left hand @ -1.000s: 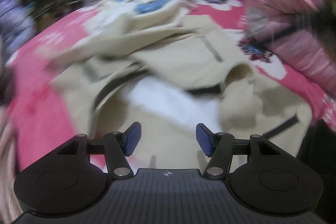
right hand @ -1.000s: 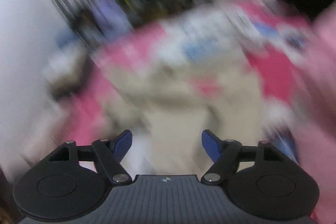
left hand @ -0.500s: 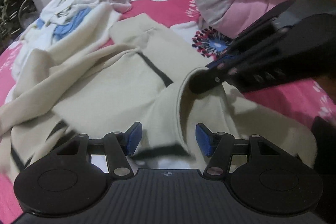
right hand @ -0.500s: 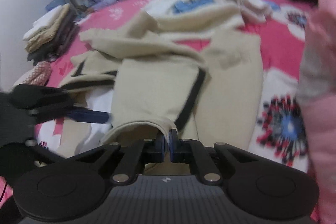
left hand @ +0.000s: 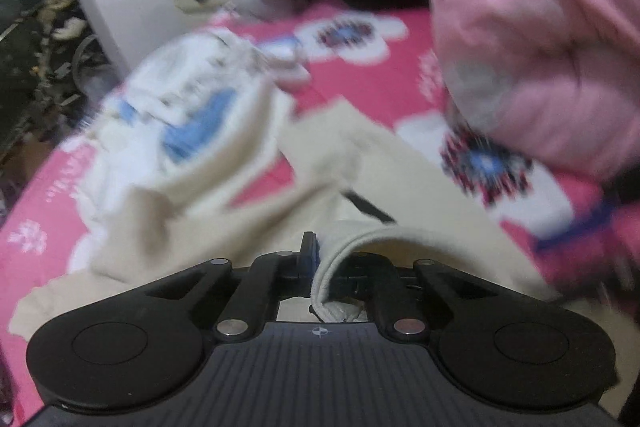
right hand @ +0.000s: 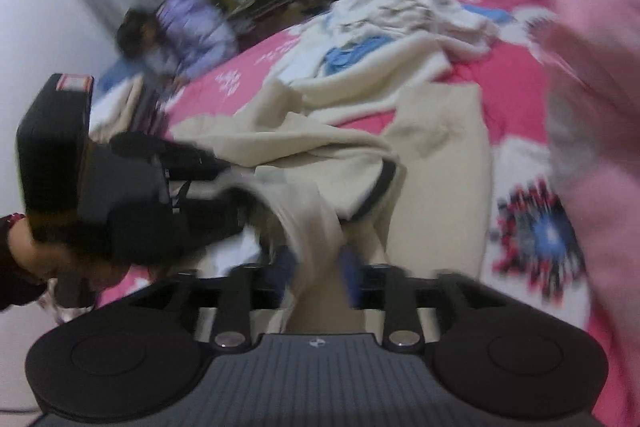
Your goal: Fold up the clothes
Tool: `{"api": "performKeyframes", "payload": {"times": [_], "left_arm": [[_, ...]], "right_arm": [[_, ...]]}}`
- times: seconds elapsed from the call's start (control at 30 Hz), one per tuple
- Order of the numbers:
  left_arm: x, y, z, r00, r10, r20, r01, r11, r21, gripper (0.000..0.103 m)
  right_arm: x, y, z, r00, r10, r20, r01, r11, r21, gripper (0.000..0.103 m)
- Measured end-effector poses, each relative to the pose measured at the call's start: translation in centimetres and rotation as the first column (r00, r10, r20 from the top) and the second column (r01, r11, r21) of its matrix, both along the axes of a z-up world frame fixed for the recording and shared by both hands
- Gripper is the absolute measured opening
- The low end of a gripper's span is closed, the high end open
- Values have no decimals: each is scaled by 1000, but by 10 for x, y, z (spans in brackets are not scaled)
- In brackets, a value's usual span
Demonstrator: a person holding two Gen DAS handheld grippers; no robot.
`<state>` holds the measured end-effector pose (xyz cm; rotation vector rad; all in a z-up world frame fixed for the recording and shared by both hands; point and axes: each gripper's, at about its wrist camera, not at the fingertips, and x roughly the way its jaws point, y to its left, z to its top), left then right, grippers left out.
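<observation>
A beige garment with dark trim [left hand: 420, 195] lies crumpled on the pink flowered bed sheet [left hand: 44, 195]. My left gripper [left hand: 314, 259] is shut on a rolled beige edge of it, which curls up between the pads. In the right wrist view the same left gripper [right hand: 228, 173] holds that cloth at the left, and a band of the beige garment [right hand: 316, 227] runs from it down to my right gripper [right hand: 318, 263]. The right jaws are opening, with the band still lying between the blue pads [right hand: 350, 267]. Both views are blurred.
A heap of white and blue clothes [left hand: 188, 107] lies beyond the beige garment. A bulky pink quilt [left hand: 540, 47] fills the right side. Folded clothes [right hand: 138, 103] and a purple jacket [right hand: 192, 27] sit at the bed's far left edge. A hand [right hand: 24, 247] holds the left gripper.
The left gripper has swung across and shut on the beige edge. The right gripper, shut on that edge half a second ago, now has its jaws apart.
</observation>
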<state>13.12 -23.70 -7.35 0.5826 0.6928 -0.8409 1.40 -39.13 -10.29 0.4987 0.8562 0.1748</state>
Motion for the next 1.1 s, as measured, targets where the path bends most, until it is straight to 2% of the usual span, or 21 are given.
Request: {"api": "performKeyframes", "payload": {"times": [0.03, 0.1, 0.2, 0.27, 0.37, 0.47, 0.53, 0.63, 0.7, 0.8, 0.9, 1.0, 1.1], "left_arm": [[2, 2, 10, 1000, 14, 18, -14, 1000, -16, 5], [5, 4, 28, 997, 49, 53, -47, 998, -45, 5], [10, 14, 57, 988, 127, 84, -119, 988, -103, 4], [11, 24, 78, 978, 184, 99, -168, 974, -150, 4], [7, 42, 107, 962, 245, 119, -217, 954, -208, 4], [2, 61, 130, 944, 295, 146, -255, 936, -244, 4], [-1, 75, 141, 931, 337, 139, -293, 919, -266, 4], [-7, 96, 156, 910, 399, 112, -351, 887, -301, 4], [-14, 111, 166, 896, 429, 112, -376, 870, -319, 4], [-28, 130, 183, 872, 468, 141, -398, 847, -352, 4], [-42, 152, 210, 840, 515, 171, -415, 814, -407, 4], [-57, 178, 247, 798, 571, 192, -429, 763, -484, 4], [-77, 197, 286, 754, 607, 251, -409, 733, -544, 5]], "right_arm": [[-9, 3, 1, 1000, -6, 1, 6, 1000, 26, 57], [-21, 17, 0, 1000, 8, -6, -8, 998, 58, 64], [-21, 49, -7, 996, 79, -37, -77, 995, 56, 64], [-14, 70, -10, 994, 99, -53, -98, 995, 18, 64], [-4, 98, -17, 991, 111, -77, -114, 992, -44, 60], [0, 112, -18, 996, 68, -54, -76, 986, -147, 46], [0, 113, -18, 997, 30, -68, -41, 984, -174, 38], [-7, 114, -7, 998, 5, -55, -19, 963, -270, 35], [-18, 115, 3, 1000, 6, -27, -15, 937, -350, 34], [-33, 122, 26, 998, 23, 65, 14, 856, -516, 32], [-41, 120, 56, 985, 33, 170, 82, 775, -626, 15], [-40, 110, 111, 946, 49, 319, 192, 709, -679, 12], [-40, 99, 177, 873, 84, 480, 315, 653, -688, 12]]}}
